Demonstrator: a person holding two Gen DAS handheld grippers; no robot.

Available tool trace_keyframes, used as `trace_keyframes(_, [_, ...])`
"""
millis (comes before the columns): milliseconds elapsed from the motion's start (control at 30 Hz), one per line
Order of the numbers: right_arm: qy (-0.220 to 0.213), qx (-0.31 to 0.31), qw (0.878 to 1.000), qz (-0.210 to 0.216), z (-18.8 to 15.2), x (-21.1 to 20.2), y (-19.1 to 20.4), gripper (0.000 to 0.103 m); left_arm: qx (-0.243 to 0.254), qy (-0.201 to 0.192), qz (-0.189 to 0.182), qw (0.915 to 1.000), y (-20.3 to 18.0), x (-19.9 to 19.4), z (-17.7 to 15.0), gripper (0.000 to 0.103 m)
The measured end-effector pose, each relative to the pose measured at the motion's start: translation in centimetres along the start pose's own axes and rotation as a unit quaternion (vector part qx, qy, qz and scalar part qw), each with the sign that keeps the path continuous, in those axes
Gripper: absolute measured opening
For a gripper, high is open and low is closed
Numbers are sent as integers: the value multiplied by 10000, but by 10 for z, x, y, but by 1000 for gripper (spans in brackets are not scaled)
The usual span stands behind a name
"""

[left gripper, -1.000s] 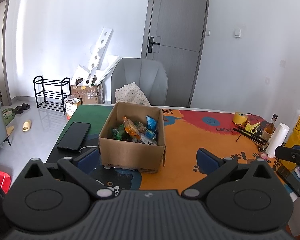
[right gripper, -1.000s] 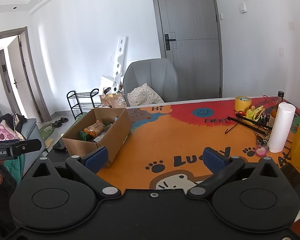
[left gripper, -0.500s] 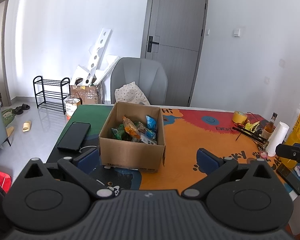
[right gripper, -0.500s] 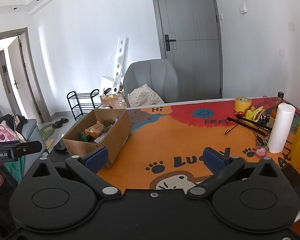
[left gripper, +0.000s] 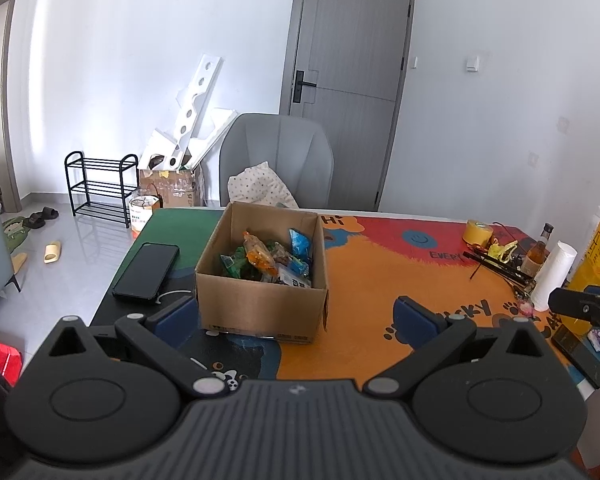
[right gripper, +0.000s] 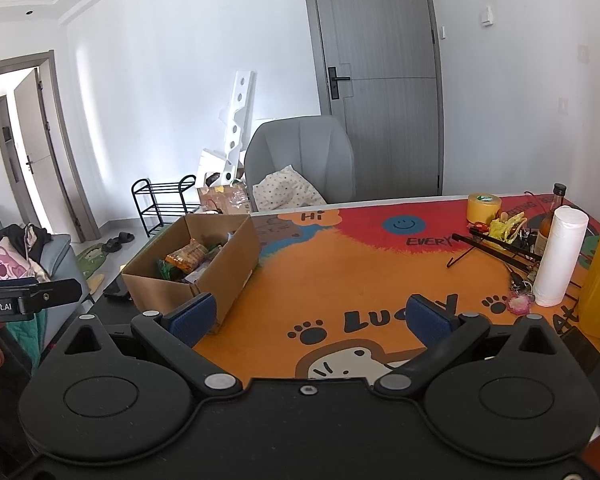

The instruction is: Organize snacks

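Left wrist view: left gripper held above the near edge of the table, jaws released and spread wide, nothing between the blue pads. Dead ahead at 12 o'clock, just beyond the pads, an open cardboard box resting on the table. Inside it, a heap of snacks in orange, green and blue wrappers. At 10 o'clock of the box, a black phone lying flat on the dark part of the mat. Far out at 3 o'clock, a yellow tape roll, a small bottle and a white paper roll, standing close together.

Right wrist view: right gripper likewise released, jaws wide apart and empty, hovering over the orange mat. Cardboard box at 10 o'clock, just beyond the left pad, snacks visible inside. White paper roll upright at 2 o'clock, beside the bottle and tape roll. Grey chair behind the far table edge at 12 o'clock.
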State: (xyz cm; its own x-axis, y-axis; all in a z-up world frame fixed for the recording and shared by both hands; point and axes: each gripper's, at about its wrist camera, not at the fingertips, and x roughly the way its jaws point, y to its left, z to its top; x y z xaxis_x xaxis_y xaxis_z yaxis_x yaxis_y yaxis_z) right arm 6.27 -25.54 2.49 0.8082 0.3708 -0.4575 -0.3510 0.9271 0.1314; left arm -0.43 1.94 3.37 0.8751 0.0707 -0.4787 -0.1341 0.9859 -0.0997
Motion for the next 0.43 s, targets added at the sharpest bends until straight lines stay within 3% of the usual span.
trace_keyframes(433, [4, -10, 10000, -9, 1, 0, 1, 103, 55, -88, -26, 9999, -3, -6, 0, 103])
